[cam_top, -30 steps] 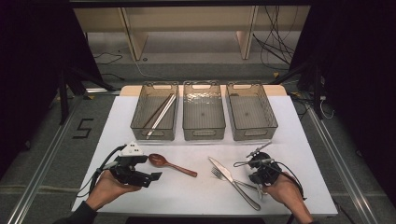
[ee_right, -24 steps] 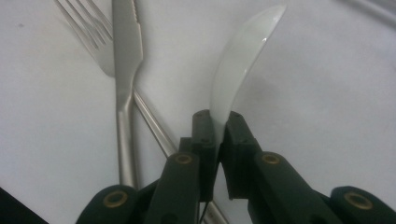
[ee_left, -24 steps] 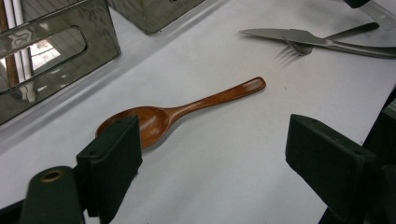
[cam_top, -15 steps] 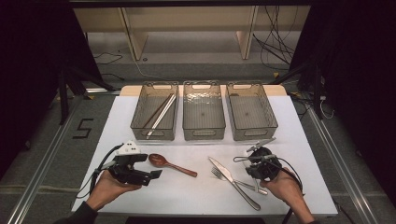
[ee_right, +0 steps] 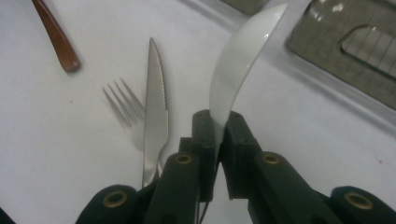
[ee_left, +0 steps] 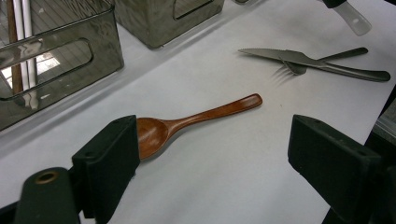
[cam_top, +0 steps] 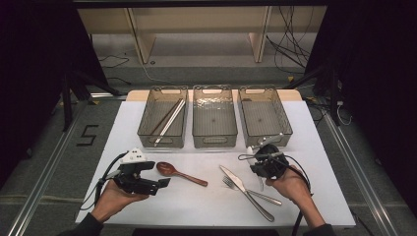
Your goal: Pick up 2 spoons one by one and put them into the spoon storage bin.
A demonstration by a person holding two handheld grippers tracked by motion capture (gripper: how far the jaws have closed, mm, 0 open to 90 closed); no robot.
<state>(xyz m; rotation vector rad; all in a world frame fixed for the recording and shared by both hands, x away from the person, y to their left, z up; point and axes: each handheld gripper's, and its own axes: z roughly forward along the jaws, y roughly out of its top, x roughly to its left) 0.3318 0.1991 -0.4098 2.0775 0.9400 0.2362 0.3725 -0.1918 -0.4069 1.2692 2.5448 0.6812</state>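
My right gripper (ee_right: 218,123) is shut on the handle of a white spoon (ee_right: 238,70), whose bowl sticks out past the jaws. In the high view that gripper (cam_top: 260,158) hangs above the table just in front of the right bin (cam_top: 287,123), with the white spoon (cam_top: 265,142) pointing toward it. A knife (cam_top: 243,189) and a fork (cam_top: 253,192) lie crossed on the white table below it. My left gripper (ee_left: 215,154) stands open, its jaws on either side of a brown wooden spoon (ee_left: 187,123) and not touching it.
Three clear bins stand in a row at the back. The left bin (cam_top: 142,123) holds chopsticks (cam_top: 169,120); the middle bin (cam_top: 214,142) and the right bin look bare. The table's front edge (cam_top: 211,223) lies close to both hands.
My right gripper has risen and moved away from me toward the right bin, carrying the white spoon. The left gripper and the wooden spoon have stayed put.
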